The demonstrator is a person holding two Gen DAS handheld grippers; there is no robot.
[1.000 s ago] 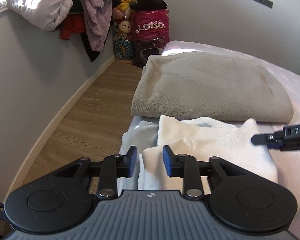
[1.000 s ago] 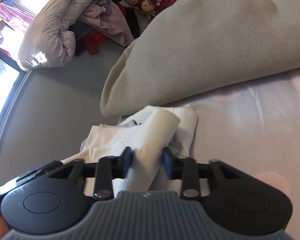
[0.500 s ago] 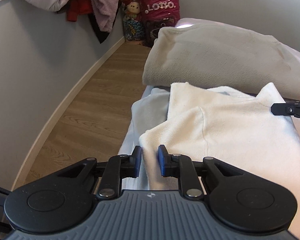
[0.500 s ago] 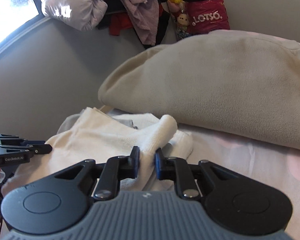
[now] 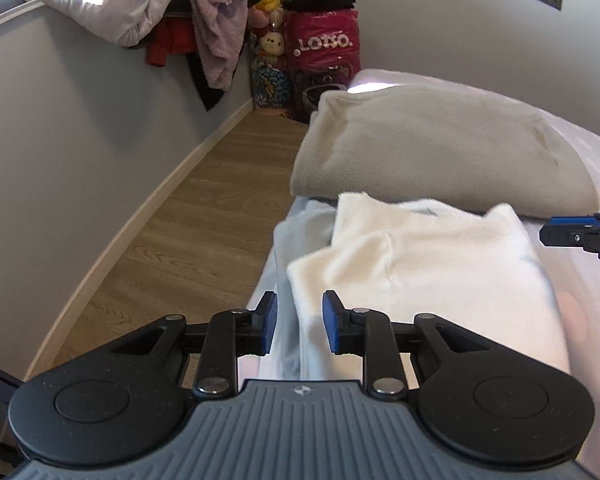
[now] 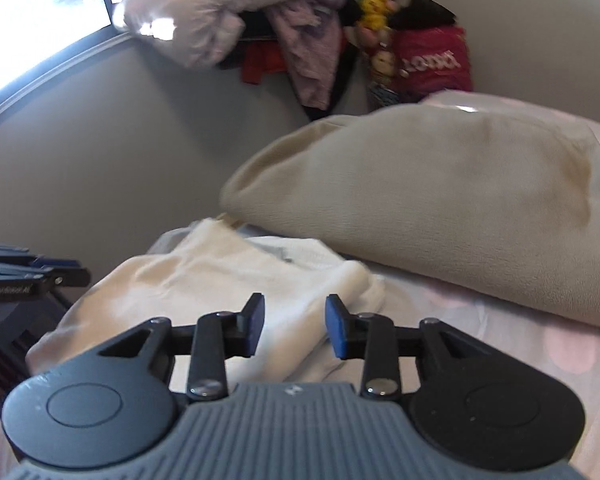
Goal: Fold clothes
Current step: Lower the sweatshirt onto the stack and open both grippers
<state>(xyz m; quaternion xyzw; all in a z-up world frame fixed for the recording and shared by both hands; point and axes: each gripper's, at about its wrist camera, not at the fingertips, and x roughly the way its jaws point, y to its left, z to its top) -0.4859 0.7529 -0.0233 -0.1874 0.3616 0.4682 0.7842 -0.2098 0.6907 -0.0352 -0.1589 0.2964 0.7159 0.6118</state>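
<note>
A cream-white garment (image 5: 420, 264) lies folded near the bed's edge, on top of a pale blue cloth (image 5: 300, 232). My left gripper (image 5: 299, 322) hovers at the garment's near left corner. Its jaws are opening, and the cloth edge lies between and below the pads without being pressed. My right gripper (image 6: 295, 330) sits above the garment's (image 6: 204, 280) right fold with its jaws opening too, and nothing is pinched. Each gripper shows in the other's view: the right gripper (image 5: 548, 234) at the right edge and the left gripper (image 6: 76, 276) at the left.
A bulky beige blanket (image 5: 440, 148) lies just behind the garment on the pink-dotted sheet (image 6: 520, 344). Left of the bed are a wooden floor (image 5: 188, 220) and a grey wall. Piled clothes (image 5: 140, 8), plush toys and a red bag (image 5: 324, 52) fill the far corner.
Both grippers closed on the white garment half a second ago and have now let go. The right gripper's raised fold has dropped flat, and that gripper rolled level and lifted. The left gripper pulled back.
</note>
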